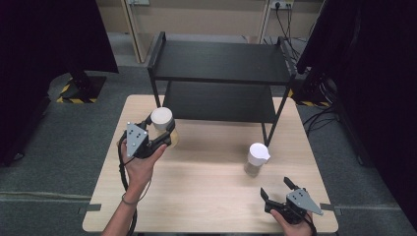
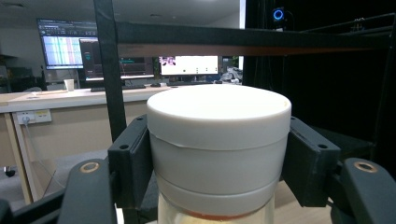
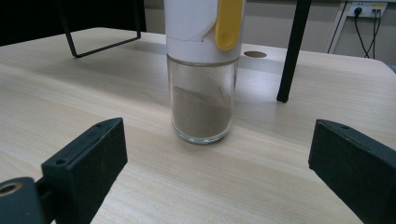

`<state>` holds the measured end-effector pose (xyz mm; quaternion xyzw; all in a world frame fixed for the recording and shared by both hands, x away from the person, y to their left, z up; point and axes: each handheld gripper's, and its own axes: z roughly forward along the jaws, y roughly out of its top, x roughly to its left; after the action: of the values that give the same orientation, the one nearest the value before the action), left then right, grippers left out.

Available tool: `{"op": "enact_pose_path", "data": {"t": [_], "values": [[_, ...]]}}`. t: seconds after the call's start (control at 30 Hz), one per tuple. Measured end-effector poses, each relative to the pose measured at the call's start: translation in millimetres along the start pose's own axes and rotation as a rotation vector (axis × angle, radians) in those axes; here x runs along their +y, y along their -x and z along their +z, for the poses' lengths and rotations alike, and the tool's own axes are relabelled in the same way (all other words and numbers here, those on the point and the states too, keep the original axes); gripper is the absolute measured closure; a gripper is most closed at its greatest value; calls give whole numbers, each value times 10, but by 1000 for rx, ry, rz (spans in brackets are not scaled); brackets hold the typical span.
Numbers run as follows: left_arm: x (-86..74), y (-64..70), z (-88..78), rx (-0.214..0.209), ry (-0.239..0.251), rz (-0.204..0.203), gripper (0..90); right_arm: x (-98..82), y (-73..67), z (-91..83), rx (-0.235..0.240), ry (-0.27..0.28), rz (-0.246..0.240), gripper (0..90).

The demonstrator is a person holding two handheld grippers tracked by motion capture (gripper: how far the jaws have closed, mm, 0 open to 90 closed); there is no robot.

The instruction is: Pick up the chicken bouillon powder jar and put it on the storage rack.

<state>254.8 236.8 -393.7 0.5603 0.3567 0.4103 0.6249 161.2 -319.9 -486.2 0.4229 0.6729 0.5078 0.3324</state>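
The left gripper (image 1: 158, 129) clamps a white-lidded jar (image 1: 162, 118) just before the black shelf (image 1: 219, 61). The right gripper (image 1: 278, 187) gapes wide, a spice shaker (image 3: 204, 70) standing ahead on the wooden table (image 1: 206, 196).

Black grippers (image 1: 156, 132) with grey triangular plates, black cables.

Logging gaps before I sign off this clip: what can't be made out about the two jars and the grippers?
- White-lidded jar: in the left gripper view the bottom edge cuts off its glass body, so the contents are unreadable; the left gripper covers its side in the high view.
- Spice jar: the top edge of the right gripper view cuts off its cap.
- Right gripper: its handle runs off the bottom edge in the high view.
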Motion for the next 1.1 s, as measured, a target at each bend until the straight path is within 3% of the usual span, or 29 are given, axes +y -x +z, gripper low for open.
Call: {"op": "enact_pose_path", "data": {"t": [0.6,1.1], "values": [[186,6,119,25,47,0,338,1,3,0,1,-1,3,46],[300,10,192,33,59,-3,338,2,1,1,0,-1,2,46]]}}
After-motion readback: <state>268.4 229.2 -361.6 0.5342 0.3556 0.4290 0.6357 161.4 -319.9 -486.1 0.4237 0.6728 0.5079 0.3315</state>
